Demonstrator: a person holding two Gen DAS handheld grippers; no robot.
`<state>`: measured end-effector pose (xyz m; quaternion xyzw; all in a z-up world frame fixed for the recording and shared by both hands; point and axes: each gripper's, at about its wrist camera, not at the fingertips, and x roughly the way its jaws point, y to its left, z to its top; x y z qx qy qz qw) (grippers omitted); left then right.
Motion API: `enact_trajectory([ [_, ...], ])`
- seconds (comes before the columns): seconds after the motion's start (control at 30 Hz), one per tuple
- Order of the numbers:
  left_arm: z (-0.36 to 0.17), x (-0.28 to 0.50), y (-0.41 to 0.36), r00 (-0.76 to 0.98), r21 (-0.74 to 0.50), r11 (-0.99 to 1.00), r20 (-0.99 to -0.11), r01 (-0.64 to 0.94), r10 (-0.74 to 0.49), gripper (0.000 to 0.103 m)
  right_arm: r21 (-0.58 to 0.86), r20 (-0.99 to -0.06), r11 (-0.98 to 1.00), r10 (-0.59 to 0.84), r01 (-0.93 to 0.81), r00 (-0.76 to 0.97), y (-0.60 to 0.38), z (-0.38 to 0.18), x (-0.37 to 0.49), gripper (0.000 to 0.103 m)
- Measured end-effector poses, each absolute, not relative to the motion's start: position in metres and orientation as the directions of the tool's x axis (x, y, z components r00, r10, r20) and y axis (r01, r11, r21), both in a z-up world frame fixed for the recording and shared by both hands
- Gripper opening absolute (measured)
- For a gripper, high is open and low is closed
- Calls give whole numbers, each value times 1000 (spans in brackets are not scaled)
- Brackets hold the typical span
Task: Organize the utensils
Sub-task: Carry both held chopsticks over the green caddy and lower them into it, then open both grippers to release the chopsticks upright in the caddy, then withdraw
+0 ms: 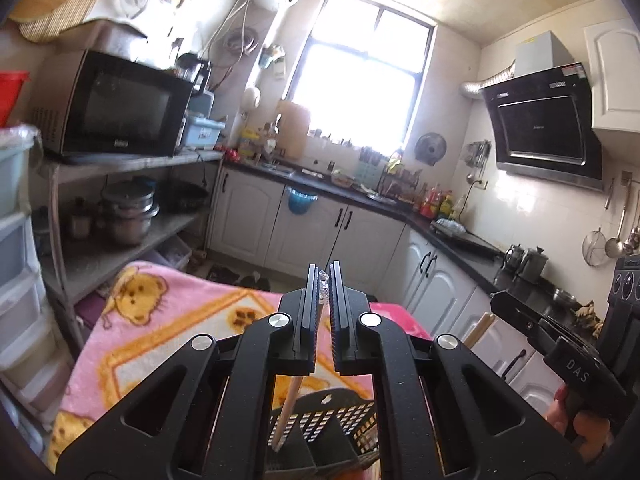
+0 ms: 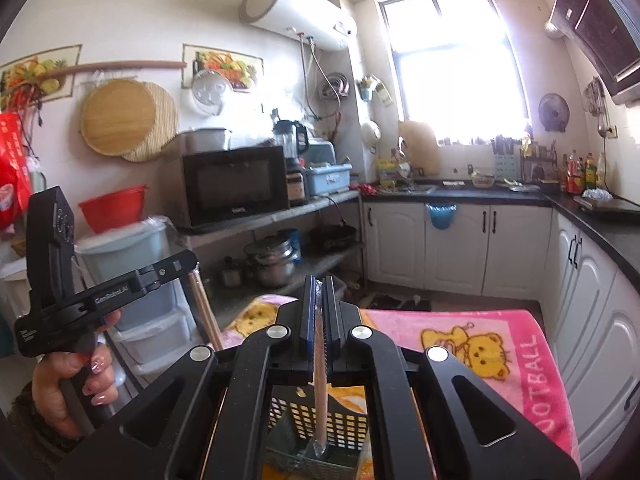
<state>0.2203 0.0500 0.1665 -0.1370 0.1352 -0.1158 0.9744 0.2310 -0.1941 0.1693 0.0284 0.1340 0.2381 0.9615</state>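
Two wrapped wooden chopsticks, one per claw: the left gripper is clamped on one chopstick, the right gripper on the other, both tips hanging over one black slotted basket on the pink bear blanket. Only the right view shows the left hand.

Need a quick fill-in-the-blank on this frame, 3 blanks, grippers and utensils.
1. Each gripper, left and right, is shut on a wrapped ____.
2. Below both hangs a black ____ with a grid of holes.
3. The pink blanket is printed with yellow ____.

Missing words: chopstick; basket; bears
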Motion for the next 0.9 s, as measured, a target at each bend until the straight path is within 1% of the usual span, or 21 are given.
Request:
enact_trajectory([
  [0.17, 143, 230, 56, 926, -324, 931, -272, 169, -263, 3, 140, -283, 897, 443, -420, 851, -197, 150, 242, 4],
  [0.43, 117, 236, 55, 907, -337, 928, -321, 160, -273, 3, 189, -321, 892, 451, -411, 833, -198, 130, 251, 4],
  [0.6, 103, 237, 58, 898, -351, 925, -346, 146, -273, 3, 181, -343, 897, 441, -402, 829, -199, 120, 253, 4],
  [0.63, 101, 237, 59, 896, -352, 925, -350, 143, -271, 3, 176, -348, 899, 437, -400, 829, -199, 118, 253, 5],
  [0.67, 99, 236, 58, 896, -350, 926, -354, 138, -267, 3, 178, -354, 900, 435, -397, 828, -200, 116, 252, 8],
  [0.7, 98, 235, 59, 896, -350, 927, -357, 133, -263, 6, 179, -357, 902, 432, -393, 829, -201, 115, 252, 11],
  [0.73, 97, 235, 59, 896, -351, 928, -360, 129, -261, 9, 176, -357, 905, 426, -387, 832, -203, 114, 251, 18],
  [0.77, 96, 233, 59, 896, -350, 928, -362, 124, -256, 15, 173, -356, 907, 421, -384, 834, -205, 113, 250, 23],
  [0.8, 95, 232, 59, 897, -348, 930, -364, 118, -251, 21, 168, -356, 909, 416, -381, 837, -206, 112, 248, 23],
  [0.87, 93, 229, 61, 898, -346, 932, -367, 109, -242, 25, 168, -360, 911, 413, -377, 837, -210, 110, 246, 23],
  [0.9, 92, 227, 62, 899, -345, 933, -371, 101, -234, 30, 172, -361, 911, 413, -376, 836, -212, 109, 245, 23],
])
